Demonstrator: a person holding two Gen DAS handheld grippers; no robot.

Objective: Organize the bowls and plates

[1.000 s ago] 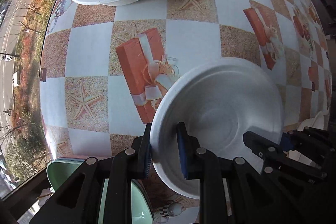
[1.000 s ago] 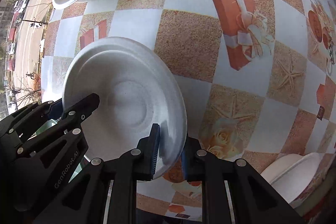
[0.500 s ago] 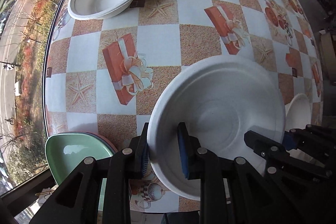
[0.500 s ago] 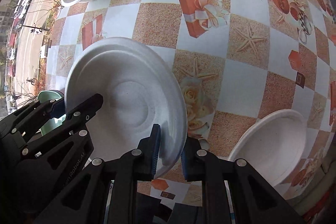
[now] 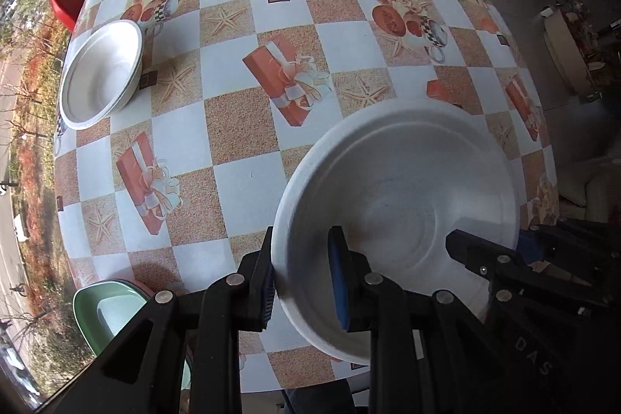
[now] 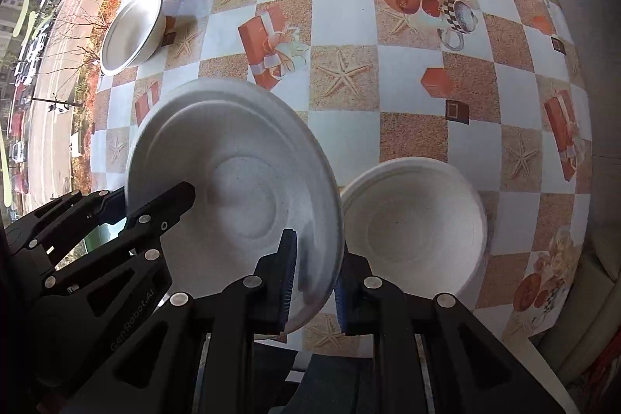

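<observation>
Both tools are clamped on the same white pulp plate [image 5: 396,216], lifted above the checked table [image 5: 233,158]: left gripper [image 5: 300,282] pinching its nine o'clock rim, right gripper [image 6: 312,278] its three o'clock rim. It looks featherlight, thin and easily bent, so opposite rim holds seem the safest purchase.

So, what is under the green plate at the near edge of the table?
Under the green plate a pink rim shows, so at least one more plate lies below. The left gripper covers the rest, so I cannot count the stack.
</observation>
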